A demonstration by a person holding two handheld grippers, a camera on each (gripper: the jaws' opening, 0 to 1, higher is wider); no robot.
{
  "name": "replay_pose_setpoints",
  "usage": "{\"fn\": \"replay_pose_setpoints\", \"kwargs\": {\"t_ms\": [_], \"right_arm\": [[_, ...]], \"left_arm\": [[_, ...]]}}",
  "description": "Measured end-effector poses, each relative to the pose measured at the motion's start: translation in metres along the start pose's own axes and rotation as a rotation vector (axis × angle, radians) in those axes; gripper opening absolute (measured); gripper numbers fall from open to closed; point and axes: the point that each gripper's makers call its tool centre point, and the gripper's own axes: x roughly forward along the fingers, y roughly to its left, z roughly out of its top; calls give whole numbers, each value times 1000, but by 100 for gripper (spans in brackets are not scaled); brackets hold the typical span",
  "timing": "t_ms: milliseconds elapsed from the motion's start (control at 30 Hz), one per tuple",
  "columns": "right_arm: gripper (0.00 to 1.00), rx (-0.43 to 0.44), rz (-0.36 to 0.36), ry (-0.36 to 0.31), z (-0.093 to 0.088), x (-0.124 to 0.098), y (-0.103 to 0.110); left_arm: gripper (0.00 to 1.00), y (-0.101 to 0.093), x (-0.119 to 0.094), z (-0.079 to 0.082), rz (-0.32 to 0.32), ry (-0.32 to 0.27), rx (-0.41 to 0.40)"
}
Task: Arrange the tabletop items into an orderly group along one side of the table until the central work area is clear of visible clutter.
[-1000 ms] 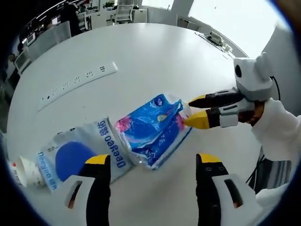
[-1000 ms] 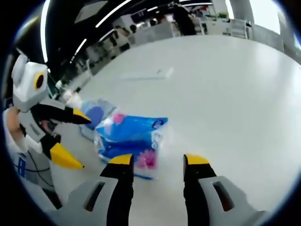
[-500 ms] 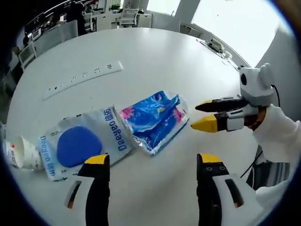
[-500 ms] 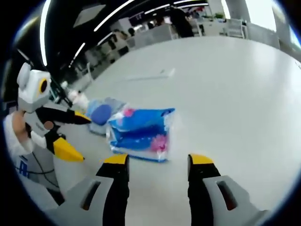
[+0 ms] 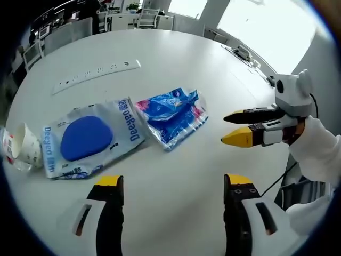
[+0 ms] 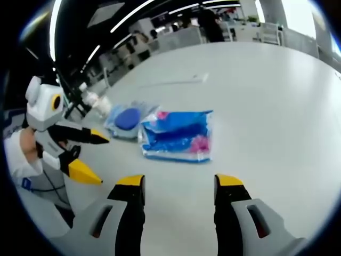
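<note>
Both tools, left tool (image 5: 168,184) and right tool (image 5: 238,126), hang open and empty, while the blue packet (image 5: 173,114) and white pouch (image 5: 88,138) lie edge to edge on the surface (image 5: 176,53), apparently grouped for tidiness.

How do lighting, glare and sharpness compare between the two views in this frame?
Left gripper view: sharp; window light blows out the upper right, and the blue tissue pack and the printed pack read clearly. Right gripper view: softer, with a dark background streaked by ceiling lights; the table looks evenly lit, and fisheye curvature bends its far edge.

"Deeyeo" on white-and-blue packet (image 5: 90,140)
</note>
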Motion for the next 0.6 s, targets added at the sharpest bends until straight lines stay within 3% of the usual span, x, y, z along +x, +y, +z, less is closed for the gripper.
{"fn": "replay_pose_setpoints", "kwargs": {"t_ms": [433, 600], "right_arm": [[50, 13, 12, -11, -14, -17, 18], [49, 25, 16, -3, -30, -26, 24]], "left_arm": [[81, 5, -8, -16, 2, -19, -3], [82, 10, -12, -29, -6, -23, -31]]}}
